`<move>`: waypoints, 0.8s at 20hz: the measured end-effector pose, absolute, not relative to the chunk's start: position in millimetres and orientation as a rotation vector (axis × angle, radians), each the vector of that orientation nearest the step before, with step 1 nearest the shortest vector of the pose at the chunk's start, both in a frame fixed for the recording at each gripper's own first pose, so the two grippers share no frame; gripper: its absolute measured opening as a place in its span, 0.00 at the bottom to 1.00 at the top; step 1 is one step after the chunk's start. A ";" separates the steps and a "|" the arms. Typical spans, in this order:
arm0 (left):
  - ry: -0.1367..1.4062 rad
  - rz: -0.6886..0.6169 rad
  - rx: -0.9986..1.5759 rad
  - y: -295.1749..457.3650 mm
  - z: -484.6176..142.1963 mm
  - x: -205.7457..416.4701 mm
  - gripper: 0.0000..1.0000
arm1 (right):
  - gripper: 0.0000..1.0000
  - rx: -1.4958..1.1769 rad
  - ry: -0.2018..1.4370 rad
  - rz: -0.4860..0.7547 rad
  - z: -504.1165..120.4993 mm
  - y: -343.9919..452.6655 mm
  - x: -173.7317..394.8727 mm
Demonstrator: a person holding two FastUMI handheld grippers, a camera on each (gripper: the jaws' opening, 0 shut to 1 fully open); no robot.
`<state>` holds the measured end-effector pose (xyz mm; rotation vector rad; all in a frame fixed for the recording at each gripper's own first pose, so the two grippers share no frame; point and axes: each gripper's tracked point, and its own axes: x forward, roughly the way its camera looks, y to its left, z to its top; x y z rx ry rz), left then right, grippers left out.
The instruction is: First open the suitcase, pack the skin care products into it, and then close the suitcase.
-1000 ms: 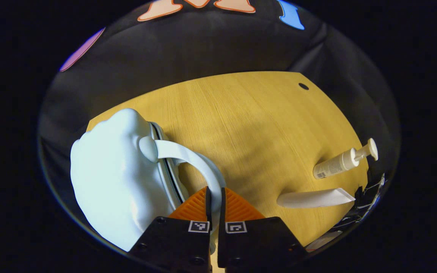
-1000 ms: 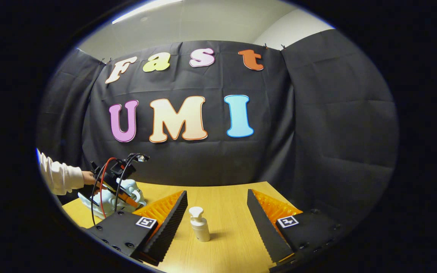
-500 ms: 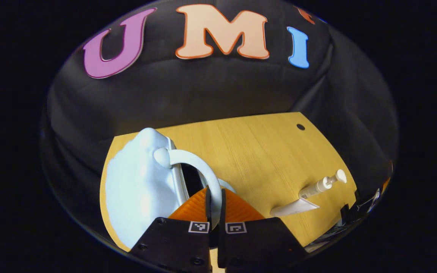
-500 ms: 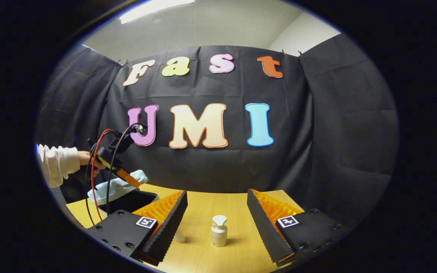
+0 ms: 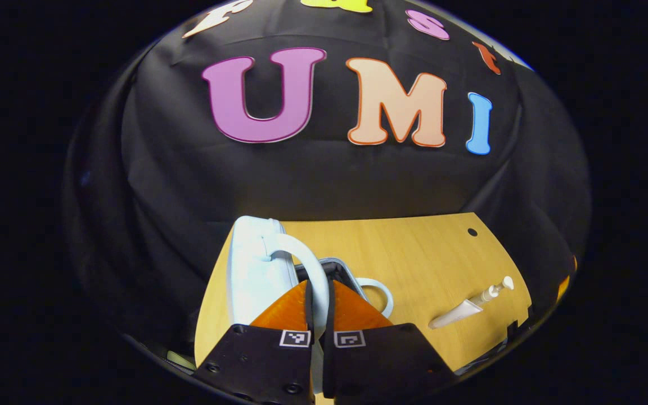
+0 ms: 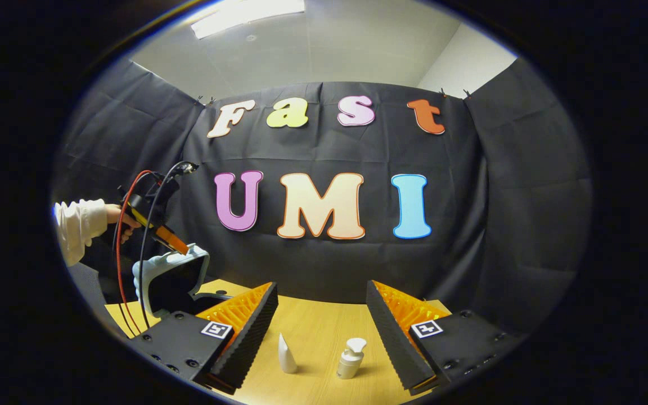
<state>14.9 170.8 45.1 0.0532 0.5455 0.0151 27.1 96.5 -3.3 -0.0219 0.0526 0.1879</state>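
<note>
A pale blue suitcase [image 5: 253, 270] stands at the table's left end, its lid [image 6: 173, 277] raised almost upright with a dark inside. My left gripper [image 5: 318, 289] is shut on the lid's curved handle [image 5: 300, 254]. The lower half's handle [image 5: 379, 287] pokes out to the right. A white pump bottle [image 5: 491, 291] and a white tube [image 5: 455, 318] lie on the wooden table [image 5: 414, 253] to the right. In the right gripper view, my right gripper [image 6: 321, 326] is open above the table, with the tube [image 6: 286, 354] and bottle [image 6: 351, 358] seen between its fingers, farther off.
A hand [image 6: 117, 216] in a white sleeve [image 6: 79, 228] holds the left gripper [image 6: 161, 236], trailing red and black cables. A small round hole [image 5: 472, 232] marks the table's far right corner. Black cloth walls close in behind and at both sides.
The left gripper has lifted the lid by its handle from nearly closed to almost upright. The right gripper's view has shifted, so the tube and bottle now sit between its fingers.
</note>
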 end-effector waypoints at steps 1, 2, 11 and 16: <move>0.536 0.031 0.044 183.2 49.7 9.1 0.01 | 0.99 -0.014 0.052 0.189 -0.8 100.5 27.6; 0.529 0.048 0.039 196.1 53.1 2.1 0.01 | 0.99 -0.006 0.049 0.191 1.5 104.0 27.6; 0.474 0.192 0.093 310.7 55.2 -65.5 0.00 | 0.99 -0.015 0.012 0.175 23.6 129.9 30.2; 0.454 0.256 0.038 362.2 25.0 -99.9 0.00 | 0.99 -0.033 0.035 0.220 14.5 154.7 28.0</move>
